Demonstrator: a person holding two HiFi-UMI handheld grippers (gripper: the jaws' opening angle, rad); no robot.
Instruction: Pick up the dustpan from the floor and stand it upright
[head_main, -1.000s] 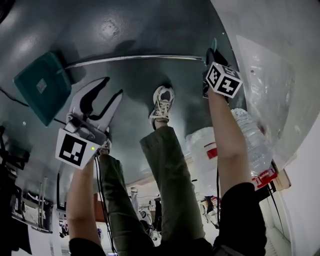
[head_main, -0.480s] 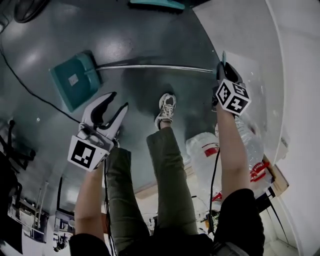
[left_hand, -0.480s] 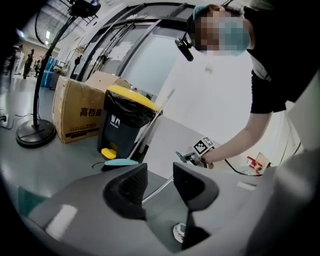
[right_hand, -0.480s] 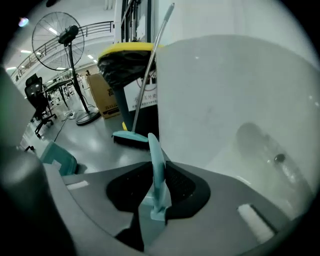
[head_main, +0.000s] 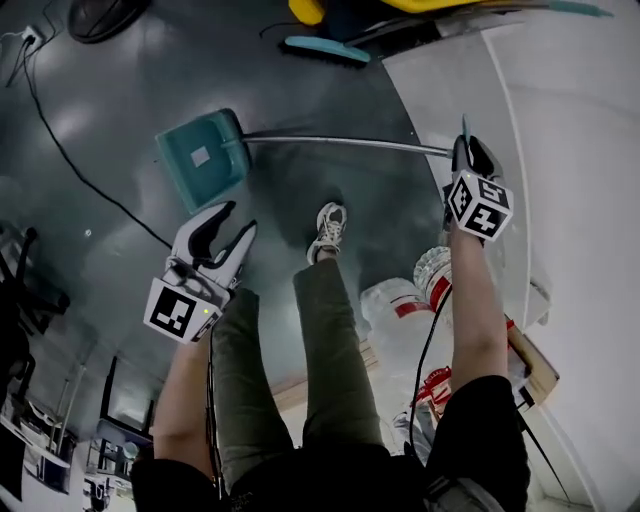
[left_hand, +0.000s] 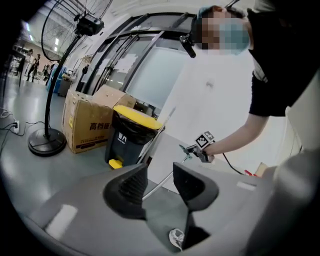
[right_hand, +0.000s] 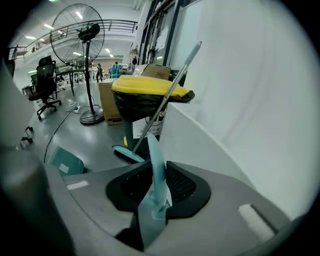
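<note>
The right claw, jaws opening, is holding the dustpan by its raised handle tip while its pan is sitting on the floor, not yet upright; the left claw is hanging open, empty.

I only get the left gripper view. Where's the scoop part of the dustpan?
Observer: The head view shows the teal scoop just past the left tongs.
Operator: What's in the right tongs?
Observer: The handle's teal tip sits between the right tongs, and they're opening.
Operator: Anything near the legs?
Observer: Big water bottles sit beside the right leg.
</note>
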